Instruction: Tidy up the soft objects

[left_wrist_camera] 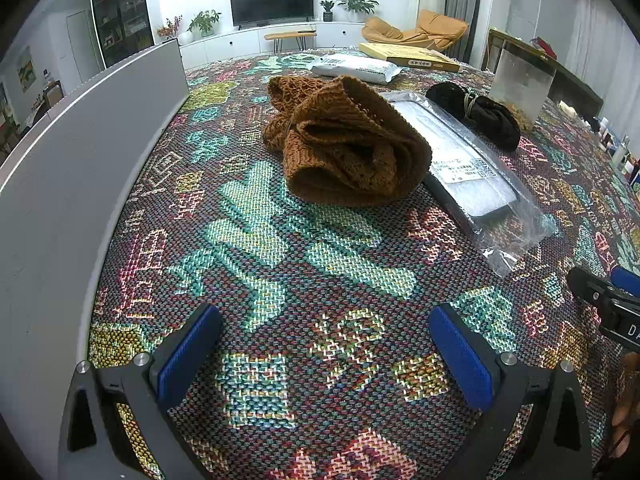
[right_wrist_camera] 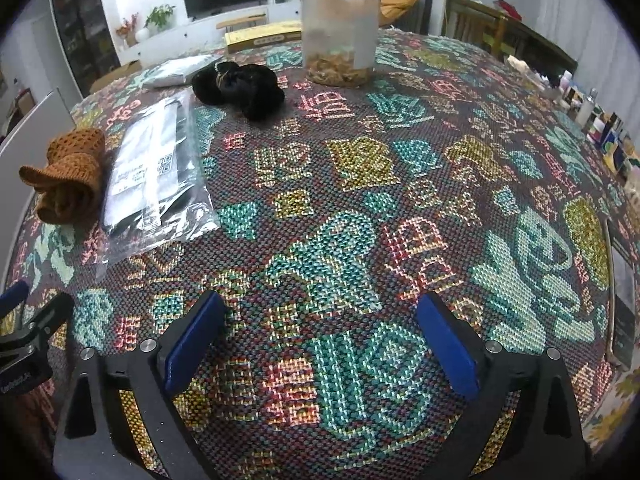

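Both your grippers, left [left_wrist_camera: 326, 344] and right [right_wrist_camera: 320, 332], hover empty with jaws wide apart. The brown knitted scarf [left_wrist_camera: 344, 148] lies far-left on the table [right_wrist_camera: 400, 200], touching a plastic-wrapped package [left_wrist_camera: 472, 172]; black cloth bundle [right_wrist_camera: 240, 88] beyond.

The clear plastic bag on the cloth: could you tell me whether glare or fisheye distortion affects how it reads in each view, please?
Left wrist view: clear plastic bag shows mild sheen, its label legible only as blurred text; grey panel bows strongly. Right wrist view: bag glints along its creases, and the tablecloth bulges dome-like.

White label with QR code on clear plastic bag [right_wrist_camera: 156, 172], print illegible
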The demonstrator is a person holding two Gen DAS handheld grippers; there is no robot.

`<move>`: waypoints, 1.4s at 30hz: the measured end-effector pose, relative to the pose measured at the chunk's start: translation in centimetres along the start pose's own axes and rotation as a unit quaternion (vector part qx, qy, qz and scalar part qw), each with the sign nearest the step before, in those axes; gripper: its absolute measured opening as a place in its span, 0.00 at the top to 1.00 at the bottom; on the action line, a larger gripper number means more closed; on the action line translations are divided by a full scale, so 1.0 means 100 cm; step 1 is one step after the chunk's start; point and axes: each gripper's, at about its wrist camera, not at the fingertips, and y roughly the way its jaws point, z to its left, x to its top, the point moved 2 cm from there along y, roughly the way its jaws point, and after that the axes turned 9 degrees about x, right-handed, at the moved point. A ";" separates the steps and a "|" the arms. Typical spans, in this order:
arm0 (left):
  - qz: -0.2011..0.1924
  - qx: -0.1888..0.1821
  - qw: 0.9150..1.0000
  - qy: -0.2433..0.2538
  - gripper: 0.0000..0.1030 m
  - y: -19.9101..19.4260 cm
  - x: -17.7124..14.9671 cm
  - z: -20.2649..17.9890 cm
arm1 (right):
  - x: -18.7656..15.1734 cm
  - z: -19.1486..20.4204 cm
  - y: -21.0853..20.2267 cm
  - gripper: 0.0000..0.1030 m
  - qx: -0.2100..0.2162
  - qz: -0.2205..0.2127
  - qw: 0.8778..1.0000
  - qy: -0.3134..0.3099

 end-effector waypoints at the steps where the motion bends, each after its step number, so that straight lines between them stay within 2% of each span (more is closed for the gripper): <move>1: 0.000 0.000 1.000 0.000 0.00 0.000 0.000 0.000 | 0.000 0.000 0.000 0.03 0.000 0.000 1.000 0.000; 7: 0.000 0.000 1.000 0.000 0.00 0.000 0.000 0.000 | 0.001 -0.002 -0.001 0.04 0.009 -0.003 1.000 0.007; 10: 0.000 0.000 1.000 0.000 0.00 0.000 0.000 0.000 | 0.003 -0.008 -0.005 0.04 0.028 -0.011 0.999 0.022; 13: 0.000 0.000 1.000 0.000 0.00 0.000 0.000 0.000 | 0.007 -0.022 -0.018 0.05 0.069 -0.048 0.994 0.066; 16: 0.000 0.000 1.000 0.000 0.00 0.000 0.000 0.000 | 0.024 -0.017 -0.023 0.05 0.100 -0.077 0.990 0.063; 19: 0.000 0.000 1.000 0.000 0.00 0.000 0.000 0.000 | 0.056 0.014 -0.005 0.05 0.138 -0.059 0.989 0.011; 22: 0.000 0.000 1.000 0.000 0.00 0.000 0.000 0.000 | 0.087 0.053 0.023 0.05 0.151 -0.032 0.987 -0.047; 25: 0.000 0.000 1.000 0.000 0.00 0.000 0.000 0.000 | 0.102 0.093 0.065 0.05 0.147 0.032 0.983 -0.107; 26: 0.000 0.000 1.000 0.000 0.00 -0.001 0.000 0.000 | 0.101 0.103 0.079 0.05 0.144 0.058 0.981 -0.119; 29: 0.000 0.000 1.000 0.000 0.00 -0.001 0.000 0.000 | 0.092 0.125 0.088 0.03 0.107 0.057 0.978 -0.172; 32: 0.000 0.000 1.000 0.000 0.00 0.000 0.000 0.000 | 0.082 0.124 0.083 0.04 0.116 0.051 0.975 -0.183; 35: 0.000 0.000 1.000 0.000 0.00 0.000 0.000 0.000 | 0.072 0.119 0.071 0.11 0.124 0.054 0.970 -0.200; 36: 0.000 0.000 1.000 0.000 0.00 0.000 0.000 0.000 | 0.069 0.116 0.066 0.21 0.125 0.056 0.970 -0.202; 37: 0.000 0.000 1.000 0.000 0.00 0.000 0.000 0.000 | 0.064 0.115 0.061 0.24 0.125 0.060 0.969 -0.203; 42: 0.000 0.000 1.000 0.000 0.00 0.000 0.000 0.000 | 0.030 0.084 0.030 0.24 0.119 0.078 0.970 -0.198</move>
